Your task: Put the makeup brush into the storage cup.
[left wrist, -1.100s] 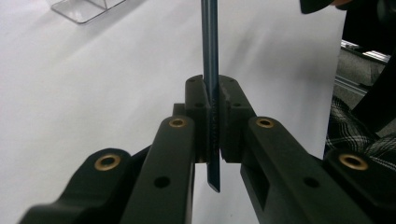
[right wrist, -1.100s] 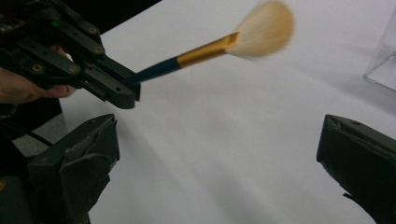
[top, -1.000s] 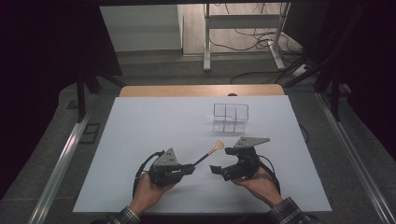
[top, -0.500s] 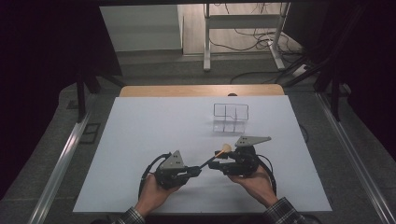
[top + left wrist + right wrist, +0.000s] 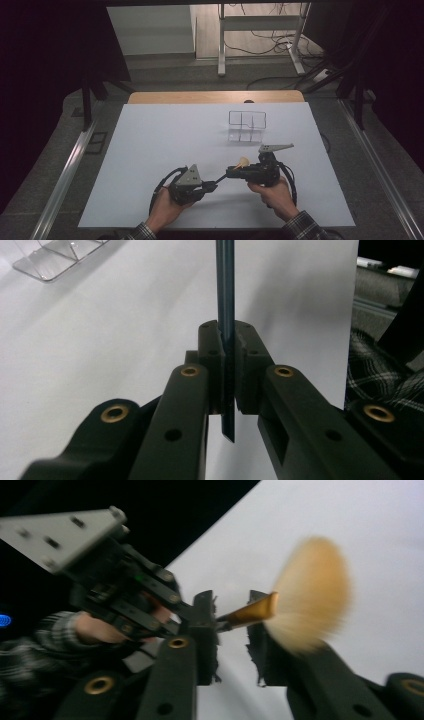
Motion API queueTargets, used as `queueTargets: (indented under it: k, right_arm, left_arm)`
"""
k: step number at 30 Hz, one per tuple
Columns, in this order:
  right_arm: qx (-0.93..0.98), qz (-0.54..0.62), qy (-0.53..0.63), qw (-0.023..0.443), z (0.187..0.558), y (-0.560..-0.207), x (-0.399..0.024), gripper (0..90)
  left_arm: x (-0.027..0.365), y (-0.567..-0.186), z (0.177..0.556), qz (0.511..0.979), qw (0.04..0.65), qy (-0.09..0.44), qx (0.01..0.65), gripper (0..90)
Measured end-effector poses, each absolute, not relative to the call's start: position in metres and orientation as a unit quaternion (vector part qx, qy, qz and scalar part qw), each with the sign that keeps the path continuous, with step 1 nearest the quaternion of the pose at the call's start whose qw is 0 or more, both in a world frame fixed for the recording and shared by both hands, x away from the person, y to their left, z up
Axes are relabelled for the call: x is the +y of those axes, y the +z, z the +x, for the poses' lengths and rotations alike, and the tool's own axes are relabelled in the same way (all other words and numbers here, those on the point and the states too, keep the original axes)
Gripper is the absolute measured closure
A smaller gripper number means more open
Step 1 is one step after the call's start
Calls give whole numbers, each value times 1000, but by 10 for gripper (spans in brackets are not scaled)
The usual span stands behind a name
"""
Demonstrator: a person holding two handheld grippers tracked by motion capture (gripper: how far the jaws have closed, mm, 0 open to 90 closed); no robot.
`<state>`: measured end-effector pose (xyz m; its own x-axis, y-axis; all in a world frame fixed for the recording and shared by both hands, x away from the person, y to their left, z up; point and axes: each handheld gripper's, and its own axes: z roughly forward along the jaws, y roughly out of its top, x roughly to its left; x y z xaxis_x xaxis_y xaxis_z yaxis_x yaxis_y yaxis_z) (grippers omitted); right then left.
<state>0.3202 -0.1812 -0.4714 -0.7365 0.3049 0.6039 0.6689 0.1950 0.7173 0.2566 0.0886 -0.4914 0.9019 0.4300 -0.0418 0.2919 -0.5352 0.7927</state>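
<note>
The right tongs [image 5: 234, 172] have just closed around the brush [image 5: 242, 162] near its gold collar, while the left tongs [image 5: 212, 185] stay clamped on its dark handle, so the brush hangs over the white counter [image 5: 150, 150] between both, likely mid-handover.

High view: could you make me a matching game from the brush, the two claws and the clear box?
Things:
1. left claw
2. right claw
3. bristles
4. clear box

Descriptions:
A. pale tan
B. shut on the dark handle of the brush
C. standing on the white table, beyond both claws
D. at the brush's metal collar

Pairs: 1-B, 2-D, 3-A, 4-C.

The right claw's jaws have just been closing, with the collar between them.
</note>
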Motion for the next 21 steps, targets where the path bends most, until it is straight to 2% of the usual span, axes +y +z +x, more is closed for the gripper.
queueTargets:
  k: [2, 3, 5, 8, 10, 17, 21]
  right_arm:
    - [-741, -320, -554, 205, 322, -473, -183, 837]
    - [-745, -320, -549, 203, 321, -472, -182, 838]
    - [-773, -313, -531, 153, 318, -467, -179, 838]
    - [-787, -311, -520, 113, 315, -461, -179, 838]
    - [-797, -307, -512, 93, 313, -460, -179, 837]
    - [-815, -296, -496, 47, 310, -457, -180, 837]
    - [-821, -290, -491, 28, 308, -454, -181, 837]
  left_arm:
    - [86, -493, 258, 877, 429, 67, 205, 835]
    - [86, -494, 259, 881, 420, 63, 207, 782]
    - [84, -496, 259, 884, 407, 72, 221, 507]
    - [86, -495, 261, 885, 392, 89, 234, 326]
    - [88, -494, 263, 881, 394, 80, 248, 245]
    - [98, -494, 265, 879, 391, 68, 264, 96]
    - [102, -494, 264, 879, 387, 67, 271, 70]
